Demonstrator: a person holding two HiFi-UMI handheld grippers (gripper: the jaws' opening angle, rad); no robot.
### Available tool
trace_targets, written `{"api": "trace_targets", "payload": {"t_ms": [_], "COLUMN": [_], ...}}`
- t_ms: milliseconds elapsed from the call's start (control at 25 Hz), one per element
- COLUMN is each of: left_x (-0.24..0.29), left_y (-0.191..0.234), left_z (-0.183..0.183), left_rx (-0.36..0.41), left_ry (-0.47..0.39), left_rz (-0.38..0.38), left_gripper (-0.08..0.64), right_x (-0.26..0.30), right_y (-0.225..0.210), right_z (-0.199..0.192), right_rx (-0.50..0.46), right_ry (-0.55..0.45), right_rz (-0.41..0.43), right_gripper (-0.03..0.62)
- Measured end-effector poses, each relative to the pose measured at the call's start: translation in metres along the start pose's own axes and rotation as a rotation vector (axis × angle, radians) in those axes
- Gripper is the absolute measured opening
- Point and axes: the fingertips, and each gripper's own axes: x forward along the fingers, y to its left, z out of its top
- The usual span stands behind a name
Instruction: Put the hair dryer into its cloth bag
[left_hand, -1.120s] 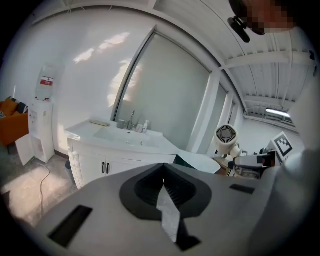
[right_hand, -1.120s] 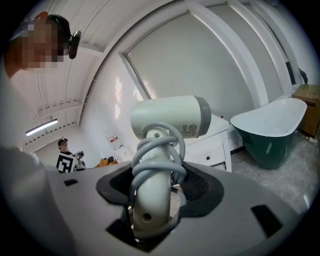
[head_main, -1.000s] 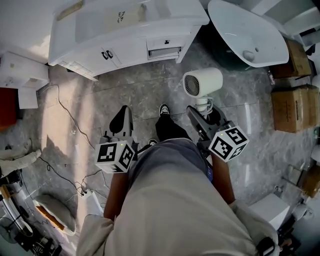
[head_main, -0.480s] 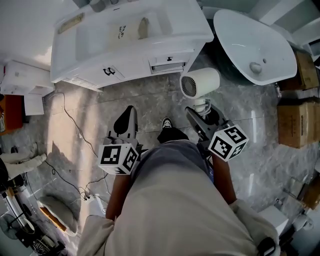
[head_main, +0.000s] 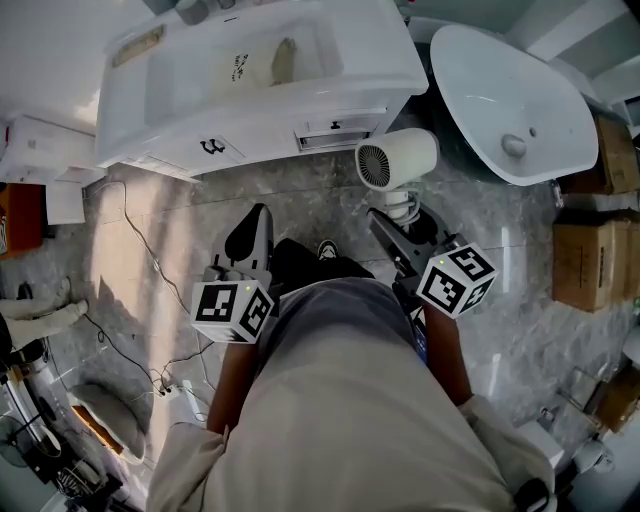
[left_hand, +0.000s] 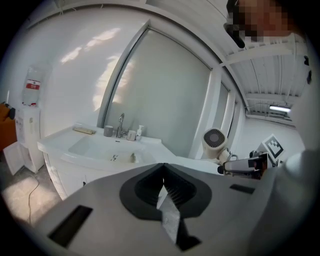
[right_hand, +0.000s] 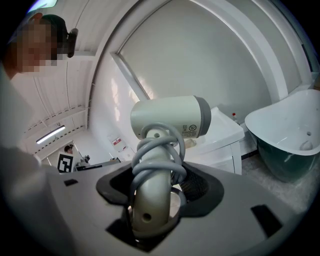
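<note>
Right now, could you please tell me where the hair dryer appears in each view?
Head view: hair dryer upper centre-right, by the white vanity.
Left gripper view: hair dryer small, right of centre.
Right gripper view: hair dryer at centre, handle in the right tongs.
Shared landmark: the white vanity.

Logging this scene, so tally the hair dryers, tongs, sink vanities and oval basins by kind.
Hair dryer: 1
Tongs: 2, the left tongs and the right tongs
Sink vanity: 1
Oval basin: 1
Total: 5
</note>
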Motion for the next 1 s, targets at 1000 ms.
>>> {"api": "trace_targets", "payload": {"t_ms": [1000], "left_x": [0.153], "left_y": [0.072], "left_z": [0.061], "left_rx": [0.04], "left_ry": [0.109], "left_rz": [-0.07], "left_gripper": [0.008], "right_x": [0.122], "right_y": [-0.067], "right_z": [0.075], "right_rx": [0.054], "right_ry": [0.044], "right_rz": [-0.043], "right_gripper": [0.252]}}
